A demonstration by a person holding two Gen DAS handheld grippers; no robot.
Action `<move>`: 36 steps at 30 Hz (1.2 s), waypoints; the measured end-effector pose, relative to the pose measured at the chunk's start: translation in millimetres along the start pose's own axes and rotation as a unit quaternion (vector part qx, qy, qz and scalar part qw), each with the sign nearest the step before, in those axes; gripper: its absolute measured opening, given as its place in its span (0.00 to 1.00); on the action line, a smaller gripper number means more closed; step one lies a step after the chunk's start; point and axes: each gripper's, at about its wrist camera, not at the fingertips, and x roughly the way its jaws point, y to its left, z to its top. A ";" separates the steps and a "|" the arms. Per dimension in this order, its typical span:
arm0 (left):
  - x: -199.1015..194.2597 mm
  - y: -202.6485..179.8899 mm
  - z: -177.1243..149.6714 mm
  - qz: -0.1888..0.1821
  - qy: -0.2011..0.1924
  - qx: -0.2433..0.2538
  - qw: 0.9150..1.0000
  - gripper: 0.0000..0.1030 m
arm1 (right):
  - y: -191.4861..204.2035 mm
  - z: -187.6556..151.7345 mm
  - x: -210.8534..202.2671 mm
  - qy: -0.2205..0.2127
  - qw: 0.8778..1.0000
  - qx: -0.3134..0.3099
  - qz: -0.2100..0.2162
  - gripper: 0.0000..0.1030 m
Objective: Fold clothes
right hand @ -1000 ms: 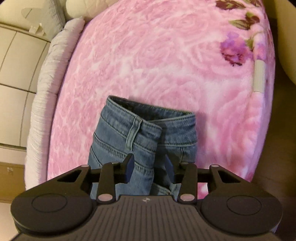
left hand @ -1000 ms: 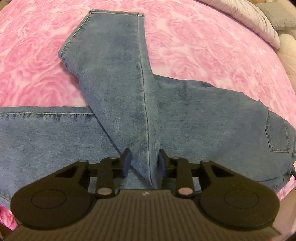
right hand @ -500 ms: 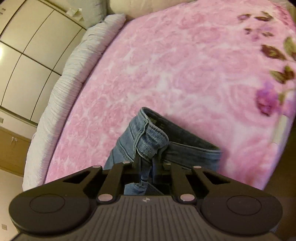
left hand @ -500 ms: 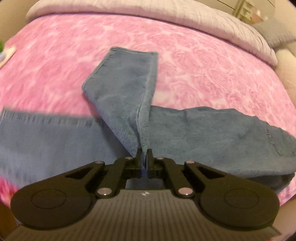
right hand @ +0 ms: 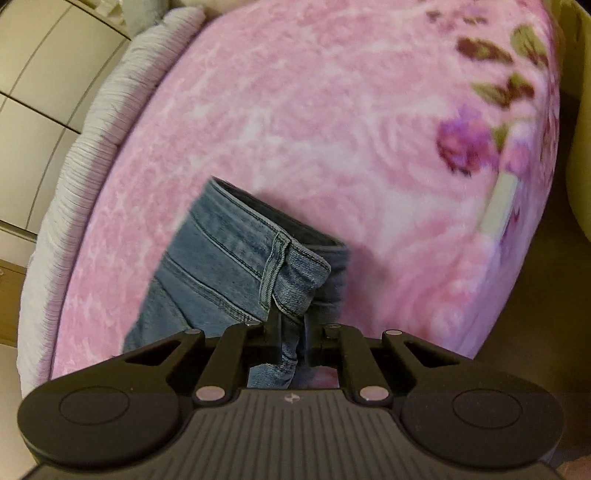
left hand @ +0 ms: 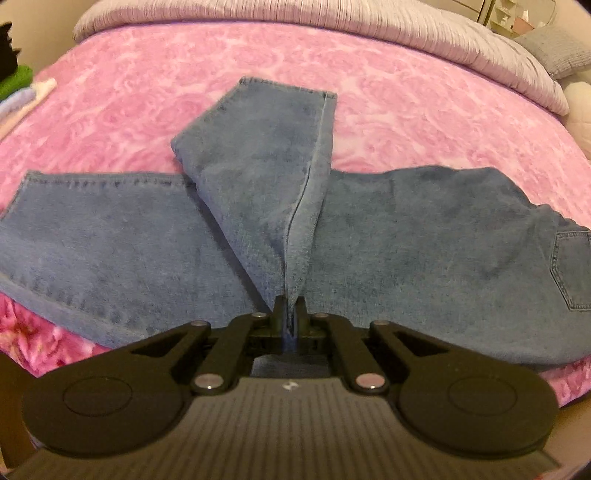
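Left wrist view shows the left tongs (left hand: 290, 314) clamped on a fold of the jeans (left hand: 424, 251), at the near edge where one leg crosses over the other. The jeans lie spread on the pink blanket (left hand: 147, 92) of the bed, one leg going to the left, the other leg (left hand: 266, 155) pointing away toward the grey bedding (left hand: 332, 26). In the right wrist view the right tongs (right hand: 291, 332) are pressed together on the waistband (right hand: 251, 251), near a belt loop (right hand: 273, 273), and this end of the garment is near the edge of the bed.

I judge the step in hand is the grasp for a first fold: both ends are taken and the cloth is not yet lifted clear. The next move, I think, calls for both hands to rise together and keep the denim tight between them, so that the crossed leg does not slip or bunch.

No container shows in either view. Only some folded cloths (left hand: 18, 88) lie at the far left.
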 end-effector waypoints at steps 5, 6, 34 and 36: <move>26.0 -5.9 -15.3 0.021 0.033 0.028 0.999 0.07 | -3.9 -1.3 6.6 0.014 1.000 -0.016 -0.015 0.13; 31.3 -6.4 -16.6 0.021 0.042 0.028 0.999 0.07 | -4.0 -0.8 7.9 0.018 0.999 -0.019 -0.023 0.25; -10.6 159.7 50.9 0.062 0.151 -0.053 0.985 0.24 | 255.0 -184.2 71.2 0.214 0.921 -0.324 0.019 0.42; -0.3 181.1 60.0 0.049 0.155 -0.047 0.986 0.24 | 272.6 -203.1 76.4 0.211 0.922 -0.324 0.016 0.42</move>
